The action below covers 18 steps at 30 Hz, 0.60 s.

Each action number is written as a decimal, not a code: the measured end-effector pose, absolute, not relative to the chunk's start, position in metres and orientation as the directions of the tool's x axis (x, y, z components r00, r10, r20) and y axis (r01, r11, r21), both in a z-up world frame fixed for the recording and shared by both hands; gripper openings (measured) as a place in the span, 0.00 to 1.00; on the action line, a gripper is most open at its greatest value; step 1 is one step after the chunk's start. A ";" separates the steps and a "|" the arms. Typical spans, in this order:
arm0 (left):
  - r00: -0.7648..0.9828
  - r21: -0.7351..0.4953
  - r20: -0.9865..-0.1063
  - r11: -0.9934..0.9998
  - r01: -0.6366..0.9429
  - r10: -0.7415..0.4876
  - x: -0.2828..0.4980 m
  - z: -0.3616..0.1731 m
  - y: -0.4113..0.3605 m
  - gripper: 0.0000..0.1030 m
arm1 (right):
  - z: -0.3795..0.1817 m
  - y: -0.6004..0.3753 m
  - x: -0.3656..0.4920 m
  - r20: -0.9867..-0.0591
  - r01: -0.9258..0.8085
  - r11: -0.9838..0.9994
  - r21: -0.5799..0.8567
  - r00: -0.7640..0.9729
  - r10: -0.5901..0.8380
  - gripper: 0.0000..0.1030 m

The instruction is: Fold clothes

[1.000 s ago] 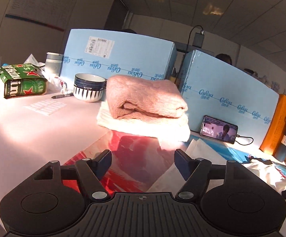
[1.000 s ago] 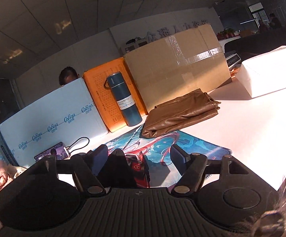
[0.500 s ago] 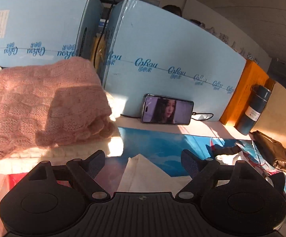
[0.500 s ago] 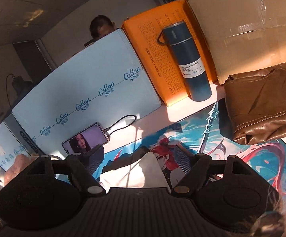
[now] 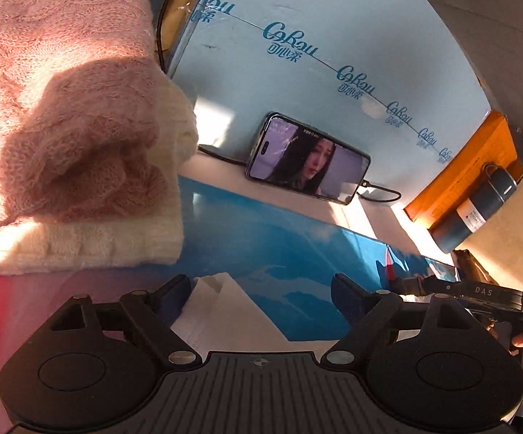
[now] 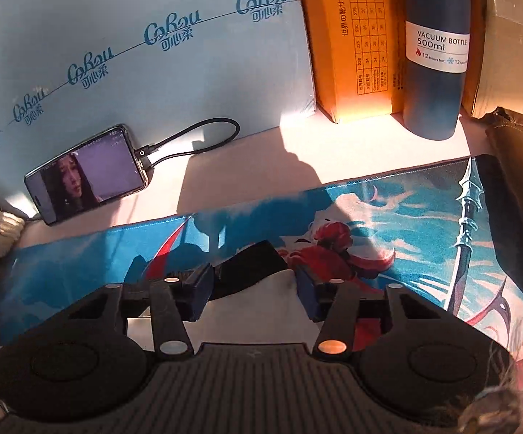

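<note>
My right gripper (image 6: 252, 289) is closing w/ the white garment (image 6: 257, 311)'s black-trimmed corner between the pads, left gripper (image 5: 261, 291) wide open & empty above its other corner (image 5: 218, 303) on the printed mat (image 5: 297, 253); thin, light, limp cloth, so pinch both corners.

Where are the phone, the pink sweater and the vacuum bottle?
phone (image 6: 88, 177), right wrist view, middle of its lit screen.
pink sweater (image 5: 62, 83), left wrist view, top of the folded knit.
vacuum bottle (image 6: 436, 83), right wrist view, blue body under the label.
</note>
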<state>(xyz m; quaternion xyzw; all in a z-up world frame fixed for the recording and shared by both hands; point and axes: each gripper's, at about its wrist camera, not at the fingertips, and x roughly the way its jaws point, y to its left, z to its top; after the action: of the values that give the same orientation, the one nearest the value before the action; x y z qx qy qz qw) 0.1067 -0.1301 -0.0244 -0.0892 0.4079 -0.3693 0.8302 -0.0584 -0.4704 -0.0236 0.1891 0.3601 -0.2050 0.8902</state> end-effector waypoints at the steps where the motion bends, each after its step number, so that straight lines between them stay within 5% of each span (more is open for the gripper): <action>1: 0.394 -0.434 -0.614 0.710 0.555 -0.684 0.106 -0.024 -0.132 0.81 | -0.023 -0.464 -0.058 -0.707 0.472 0.866 0.166 0.669 -0.229 0.21; 2: 0.394 -0.419 -0.617 0.708 0.569 -0.681 0.106 -0.024 -0.133 0.77 | -0.022 -0.461 -0.060 -0.697 0.464 0.872 0.153 0.676 -0.237 0.13; 4: 0.394 -0.387 -0.622 0.703 0.596 -0.677 0.104 -0.024 -0.137 0.43 | -0.021 -0.456 -0.063 -0.676 0.450 0.884 0.128 0.692 -0.254 0.11; 7: 0.424 -0.337 -0.604 0.699 0.631 -0.674 0.104 -0.021 -0.140 0.19 | -0.014 -0.461 -0.070 -0.604 0.481 0.871 0.102 0.726 -0.330 0.10; 13: 0.522 -0.268 -0.478 0.683 0.679 -0.706 0.101 0.008 -0.145 0.03 | 0.007 -0.470 -0.081 -0.490 0.537 0.838 0.095 0.759 -0.430 0.10; 18: 0.554 -0.145 -0.536 0.716 0.683 -0.637 0.099 0.009 -0.153 0.03 | 0.013 -0.486 -0.090 -0.482 0.591 0.803 0.072 0.726 -0.491 0.10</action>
<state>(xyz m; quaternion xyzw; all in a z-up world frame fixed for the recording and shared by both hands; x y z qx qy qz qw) 0.0988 -0.1529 0.0089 0.0398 0.2871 -0.3746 0.8807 -0.0895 -0.4856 0.0135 0.1112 0.2261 -0.2933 0.9222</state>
